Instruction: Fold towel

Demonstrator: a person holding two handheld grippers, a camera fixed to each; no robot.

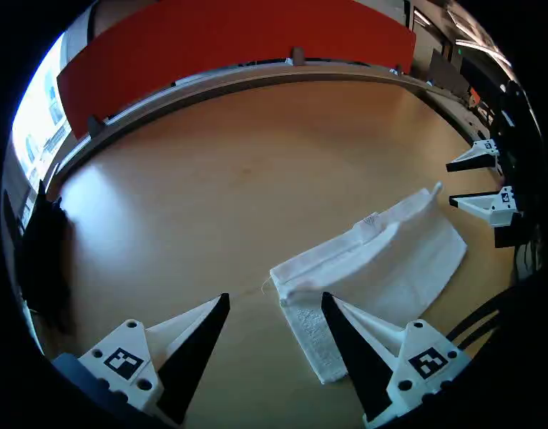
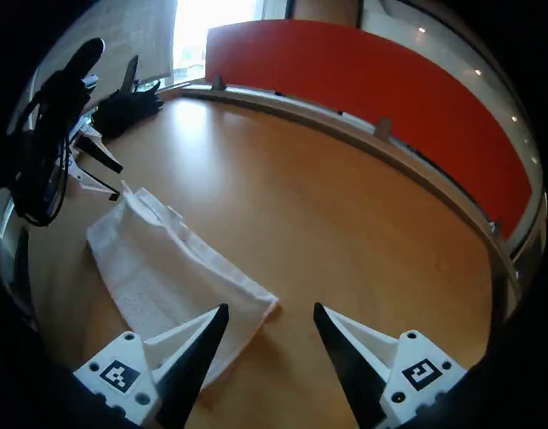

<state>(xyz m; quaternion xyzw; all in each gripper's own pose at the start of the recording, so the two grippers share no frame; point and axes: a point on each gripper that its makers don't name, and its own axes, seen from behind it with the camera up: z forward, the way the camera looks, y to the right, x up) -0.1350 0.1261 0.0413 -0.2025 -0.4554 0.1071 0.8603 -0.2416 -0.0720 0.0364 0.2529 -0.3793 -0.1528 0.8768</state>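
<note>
left tool [image 1: 274,296] hides towel [image 1: 395,264] edge

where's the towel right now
The towel lies on the wooden table, low and right in the left gripper view, its near end by the left gripper; the right gripper sits at its other end.

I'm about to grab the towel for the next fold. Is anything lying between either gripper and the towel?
Nothing visible does. The towel lies on the wooden table, with its near corners right at the open fingertips of the left gripper and of the right gripper. No object sits between them.
</note>
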